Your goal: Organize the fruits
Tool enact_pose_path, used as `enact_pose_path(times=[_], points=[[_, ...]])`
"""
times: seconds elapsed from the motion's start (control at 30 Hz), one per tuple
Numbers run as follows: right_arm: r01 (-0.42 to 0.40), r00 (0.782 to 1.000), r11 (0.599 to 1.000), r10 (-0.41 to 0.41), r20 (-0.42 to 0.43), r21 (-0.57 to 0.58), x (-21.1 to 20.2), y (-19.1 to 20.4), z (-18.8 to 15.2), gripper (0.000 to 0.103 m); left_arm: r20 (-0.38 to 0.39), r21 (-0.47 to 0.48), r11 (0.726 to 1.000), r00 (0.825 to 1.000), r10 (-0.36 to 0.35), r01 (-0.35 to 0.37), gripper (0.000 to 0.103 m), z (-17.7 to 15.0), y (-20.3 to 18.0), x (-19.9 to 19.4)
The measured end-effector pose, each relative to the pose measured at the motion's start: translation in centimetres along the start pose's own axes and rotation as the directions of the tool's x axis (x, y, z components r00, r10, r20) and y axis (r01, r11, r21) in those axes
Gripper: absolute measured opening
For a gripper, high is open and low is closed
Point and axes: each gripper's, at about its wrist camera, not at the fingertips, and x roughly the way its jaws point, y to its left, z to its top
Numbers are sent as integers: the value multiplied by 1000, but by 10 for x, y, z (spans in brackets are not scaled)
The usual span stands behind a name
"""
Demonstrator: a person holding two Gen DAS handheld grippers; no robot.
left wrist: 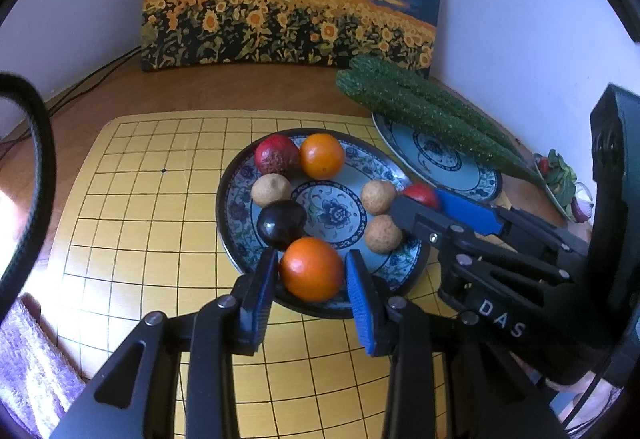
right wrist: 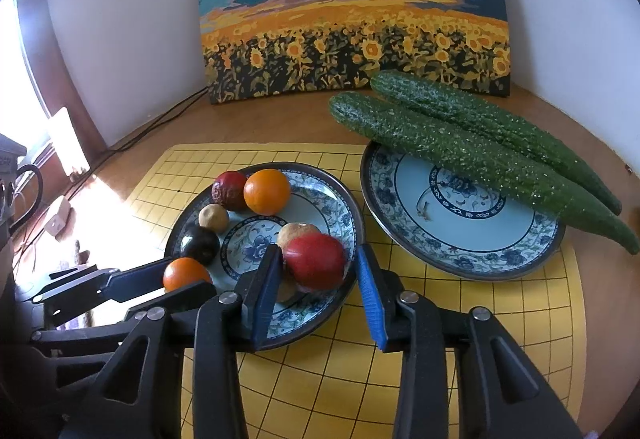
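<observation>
Fruits lie on the patterned plate [left wrist: 236,207] that stands on my yellow grid mat [left wrist: 132,199]. My left gripper [left wrist: 312,281] is at the near rim of this plate, and its two blue pads stand on both sides of an orange [left wrist: 311,268]; the left pad touches it, at the right pad I see a thin gap, so I cannot tell if it is truly held. My right gripper [right wrist: 316,271] comes from the right side of the same plate, with a red fruit [right wrist: 315,260] between its pads. The left pad is against the fruit, the right pad stands a little apart from it, so the jaws are loose around it. Around these two the plate is crowded: a dark plum [left wrist: 281,223] sits just beside the orange and close to my left pad, three small brown fruits [left wrist: 271,189] lie around the middle, and a second orange [left wrist: 322,155] with a dark red fruit [left wrist: 277,154] lies at the far rim. One brown fruit is partly hidden under the red fruit in the right view. To the right stands a second plate [right wrist: 460,255] with two long cucumbers [right wrist: 460,147] across its far edge. A sunflower painting [right wrist: 352,23] leans on the wall behind.
</observation>
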Motion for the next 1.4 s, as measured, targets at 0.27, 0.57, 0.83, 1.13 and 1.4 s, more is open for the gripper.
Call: enact_pose_path(times=[0.27,0.57,0.83,1.13,1.4], points=[[-2,1000,1000,2,5,12,-4,-1,0,46,7,-4,1000,1000,-6,6,39,0,0,-6],[-4,1000,998,4,5,69,-23,-5,-7,55,24,-2,1000,1000,-4,4,47,-3,-1,-23],[41,999,995,-42,5,96,-42,-4,-19,65,42,21,998,998,54,-55,63,-16,-5,-40],[56,998,992,-52,-31,115,-45,-2,-39,73,9,-38,989,990,141,-140,67,-29,7,-32],[129,991,991,-127,-52,33,-35,8,-51,73,-45,-32,985,985,169,-171,67,-36,10,-15]])
